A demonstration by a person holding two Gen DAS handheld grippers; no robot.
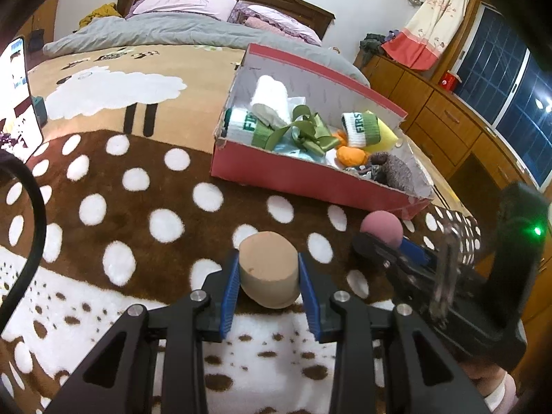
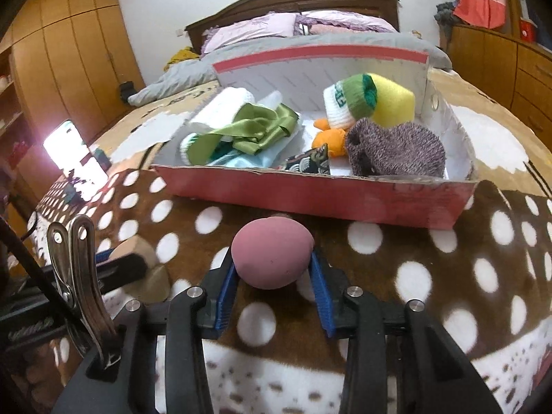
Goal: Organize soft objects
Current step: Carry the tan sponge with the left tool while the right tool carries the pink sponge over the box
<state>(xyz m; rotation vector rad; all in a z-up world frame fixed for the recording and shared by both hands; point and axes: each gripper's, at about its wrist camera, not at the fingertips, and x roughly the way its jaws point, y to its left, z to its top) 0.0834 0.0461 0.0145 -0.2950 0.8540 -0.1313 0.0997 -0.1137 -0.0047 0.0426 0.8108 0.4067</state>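
Pink foam ball (image 2: 272,253) clamped in right tongs (image 2: 273,277); tan foam cylinder (image 1: 268,269) in left tongs (image 1: 269,284). Lift both clear of near wall, release inside red cardboard box (image 2: 321,191).

Open blanket up front, crowded box beyond

The spotted blanket (image 2: 431,276) lies clear near and left; the red box (image 2: 310,189) blocks the far side, seemingly with little free room inside.

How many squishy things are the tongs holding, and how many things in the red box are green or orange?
Held in the tongs: 2, the tan sponge and the pink sponge
Green ribbon in the red box: 1
Green-and-white knit rolls: 2
Orange soft pieces: 2
Total: 7
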